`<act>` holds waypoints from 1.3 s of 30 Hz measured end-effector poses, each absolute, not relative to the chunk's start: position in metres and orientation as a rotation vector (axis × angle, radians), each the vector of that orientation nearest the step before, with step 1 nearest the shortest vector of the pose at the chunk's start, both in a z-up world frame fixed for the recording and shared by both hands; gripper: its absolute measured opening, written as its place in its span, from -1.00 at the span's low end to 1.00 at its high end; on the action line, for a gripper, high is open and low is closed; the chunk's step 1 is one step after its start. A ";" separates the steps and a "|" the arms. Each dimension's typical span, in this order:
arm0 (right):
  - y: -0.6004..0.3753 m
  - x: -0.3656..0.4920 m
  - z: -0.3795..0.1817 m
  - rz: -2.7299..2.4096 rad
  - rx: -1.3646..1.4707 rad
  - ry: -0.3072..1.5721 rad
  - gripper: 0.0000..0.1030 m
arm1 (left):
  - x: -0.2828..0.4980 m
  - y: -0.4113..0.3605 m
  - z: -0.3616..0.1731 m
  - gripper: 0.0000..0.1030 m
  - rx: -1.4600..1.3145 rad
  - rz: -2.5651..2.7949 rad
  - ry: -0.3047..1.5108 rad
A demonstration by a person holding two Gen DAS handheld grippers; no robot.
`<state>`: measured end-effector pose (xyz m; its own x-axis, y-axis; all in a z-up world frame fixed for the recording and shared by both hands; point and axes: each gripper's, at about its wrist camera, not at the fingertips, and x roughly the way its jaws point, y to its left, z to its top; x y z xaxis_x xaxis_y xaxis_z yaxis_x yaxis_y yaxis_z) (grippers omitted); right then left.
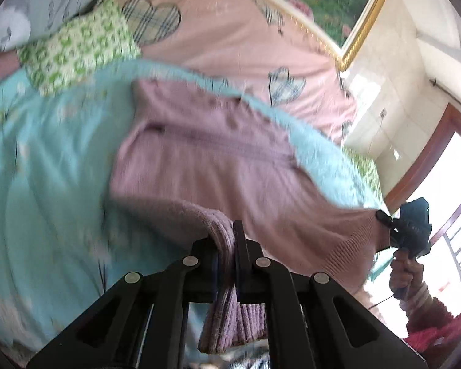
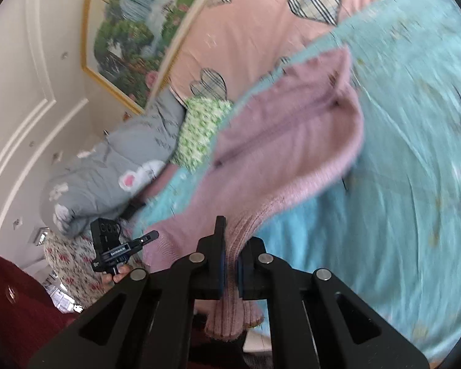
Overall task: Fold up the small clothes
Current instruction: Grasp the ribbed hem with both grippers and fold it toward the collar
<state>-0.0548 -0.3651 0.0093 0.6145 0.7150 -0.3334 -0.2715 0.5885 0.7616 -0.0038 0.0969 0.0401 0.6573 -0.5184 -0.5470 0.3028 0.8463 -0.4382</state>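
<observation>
Left wrist view showed my left gripper (image 1: 227, 246) and right gripper (image 2: 230, 246) both clamped on the pink sweater (image 1: 206, 160) hem, so I figured keeping even tension mattered.

Sweater (image 1: 218, 166): mauve knitted cloth, matt, soft and fuzzy, with a coarser ribbed hem.
Blanket (image 1: 52, 166), left of frame: turquoise printed cloth, matt, smooth.
Sheet (image 1: 230, 40), upper centre: pink woven cloth, matt.
Left gripper (image 1: 229, 246): black matt plastic, with bright metal pivot pins.
Picture frame (image 1: 365, 18), upper right: glossy gilt finish.
Wall (image 2: 30, 70), upper left: smooth off-white panelling.
</observation>
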 end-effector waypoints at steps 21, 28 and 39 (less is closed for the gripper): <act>-0.407 0.217 0.008 0.369 0.799 0.661 -0.87 | 0.284 0.077 0.066 -0.91 -0.313 -0.278 0.673; -0.412 0.289 -0.031 0.278 0.763 0.761 -0.87 | 0.359 0.079 0.019 -0.91 -0.275 -0.208 0.769; -0.419 0.310 -0.059 0.232 0.783 0.831 -0.76 | 0.370 0.077 0.000 -0.54 -0.237 -0.193 0.854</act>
